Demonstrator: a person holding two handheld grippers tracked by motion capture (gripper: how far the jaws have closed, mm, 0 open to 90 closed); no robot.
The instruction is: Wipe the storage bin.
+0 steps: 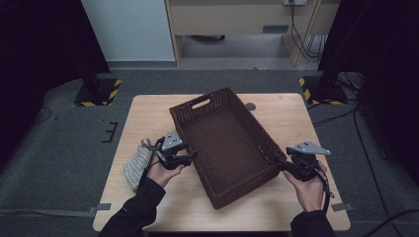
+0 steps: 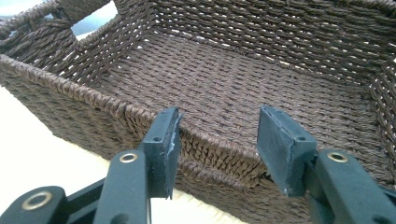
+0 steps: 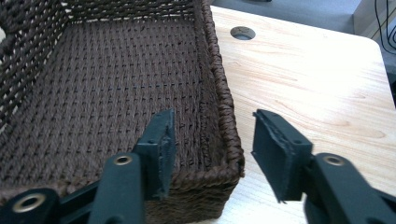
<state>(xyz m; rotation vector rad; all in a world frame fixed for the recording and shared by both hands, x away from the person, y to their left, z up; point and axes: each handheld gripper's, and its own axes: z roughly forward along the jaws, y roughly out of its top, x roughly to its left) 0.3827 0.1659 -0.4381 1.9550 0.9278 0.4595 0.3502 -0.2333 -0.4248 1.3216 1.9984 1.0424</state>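
So the brown woven basket (image 1: 225, 145) sits slanted across the middle of the wooden bench (image 1: 281, 207), its cut-out handle end pointing away from the person, and nothing is lying inside it. Both hands are parked at its near end, one on each long side.

Left gripper (image 1: 190, 157) is right up against the left wall. From the left gripper view its jaws stand partly apart, straddling the rim of the basket (image 2: 219, 154), but the pads aren't pressing on the weave, so it's got hold of nothing.

Right gripper (image 1: 280, 162) is at the near right corner. In the right gripper view the jaws also stand partly apart, one over the inside of the basket (image 3: 107, 93) and the other out over bare bench (image 3: 303, 88), with the corner of the rim between them. No squeeze there either.

Off to the person's left, just behind the left hand, a striped cloth (image 1: 137, 165) lies bunched up on the bench. A round hole (image 1: 250, 106) sits in the benchtop beyond the basket.
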